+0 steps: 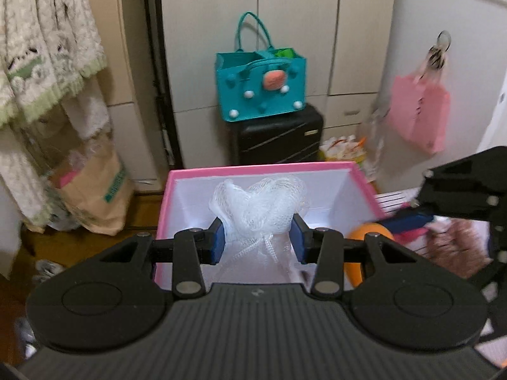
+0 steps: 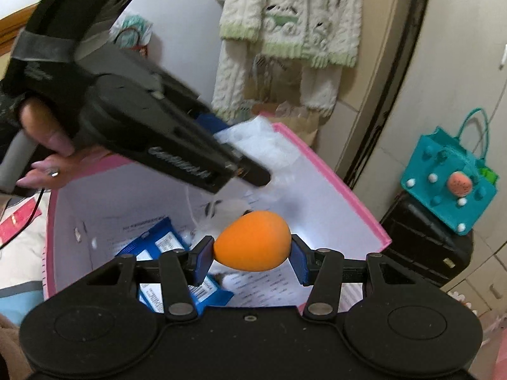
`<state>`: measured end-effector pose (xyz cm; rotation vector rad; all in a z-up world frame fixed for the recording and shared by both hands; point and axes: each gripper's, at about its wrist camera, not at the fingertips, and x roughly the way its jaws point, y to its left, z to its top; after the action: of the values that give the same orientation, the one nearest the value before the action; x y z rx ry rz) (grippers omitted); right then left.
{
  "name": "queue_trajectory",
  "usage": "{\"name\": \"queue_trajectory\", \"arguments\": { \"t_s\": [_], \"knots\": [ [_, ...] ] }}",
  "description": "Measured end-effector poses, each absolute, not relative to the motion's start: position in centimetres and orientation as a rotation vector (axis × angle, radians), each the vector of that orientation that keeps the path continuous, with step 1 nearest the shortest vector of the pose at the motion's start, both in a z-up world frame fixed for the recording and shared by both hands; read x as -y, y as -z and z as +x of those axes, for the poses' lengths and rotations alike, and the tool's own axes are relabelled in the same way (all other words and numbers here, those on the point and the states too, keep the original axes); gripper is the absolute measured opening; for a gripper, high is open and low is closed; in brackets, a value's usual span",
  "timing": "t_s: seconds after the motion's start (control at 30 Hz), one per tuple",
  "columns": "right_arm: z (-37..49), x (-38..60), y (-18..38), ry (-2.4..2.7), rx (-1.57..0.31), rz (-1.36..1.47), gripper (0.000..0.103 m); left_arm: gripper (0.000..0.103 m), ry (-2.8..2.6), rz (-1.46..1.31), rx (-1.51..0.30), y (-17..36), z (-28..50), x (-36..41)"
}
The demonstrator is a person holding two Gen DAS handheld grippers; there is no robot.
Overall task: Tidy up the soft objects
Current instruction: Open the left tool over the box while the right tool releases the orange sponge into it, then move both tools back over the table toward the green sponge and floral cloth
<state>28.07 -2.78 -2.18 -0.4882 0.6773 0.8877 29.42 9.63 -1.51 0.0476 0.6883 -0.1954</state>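
My left gripper point(image 1: 258, 237) is shut on a white mesh bath puff point(image 1: 258, 205) and holds it over the open pink box point(image 1: 364, 180) with a white inside. My right gripper point(image 2: 252, 258) is shut on an orange egg-shaped sponge point(image 2: 253, 240), held over the same pink box point(image 2: 342, 190). The sponge point(image 1: 369, 232) also shows at the right in the left wrist view, beside the right gripper's blue pad. In the right wrist view the left gripper's black body crosses the upper left, with the white puff point(image 2: 263, 139) behind it.
Blue packets point(image 2: 158, 247) and printed paper lie in the box bottom. A teal felt bag point(image 1: 259, 88) stands on a black suitcase point(image 1: 275, 139) by the cupboards. A pink bag point(image 1: 421, 114) hangs on the right wall. Knitted clothes point(image 1: 47, 47) hang at left above a paper bag point(image 1: 95, 196).
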Motion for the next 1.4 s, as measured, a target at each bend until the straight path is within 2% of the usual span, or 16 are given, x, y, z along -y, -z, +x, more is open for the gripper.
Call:
{"name": "queue_trajectory", "arguments": {
  "t_s": [0.37, 0.5, 0.7, 0.8, 1.13, 1.4],
  "knots": [
    [27.7, -1.4, 4.6, -1.042, -0.816, -0.511, 0.056, 0.045, 0.182, 0.275, -0.703, 2.3, 30.9, -8.6],
    [28.4, -3.2, 5.1, -1.086, -0.853, -0.518, 0.056, 0.062, 0.183, 0.24, -0.734, 2.4, 31.5, -9.0],
    [29.6, -5.1, 5.0, -1.09, -0.862, -0.474, 0.057, 0.065, 0.194, 0.092, -0.666, 0.4, 30.0, -11.8],
    [30.1, -5.0, 4.9, -1.098, -0.857, -0.424, 0.066, 0.065, 0.19, 0.024, -0.643, -0.6, 29.2, -13.3],
    [28.9, 0.2, 2.4, -1.044, -0.813, -0.292, 0.068, 0.068, 0.153, 0.012, -0.659, -1.0, 25.3, -15.2],
    [25.3, 5.0, -1.2, -0.958, -0.767, -0.295, 0.068, 0.068, 0.192, 0.086, -0.689, -2.6, 21.2, -13.3]
  ]
}}
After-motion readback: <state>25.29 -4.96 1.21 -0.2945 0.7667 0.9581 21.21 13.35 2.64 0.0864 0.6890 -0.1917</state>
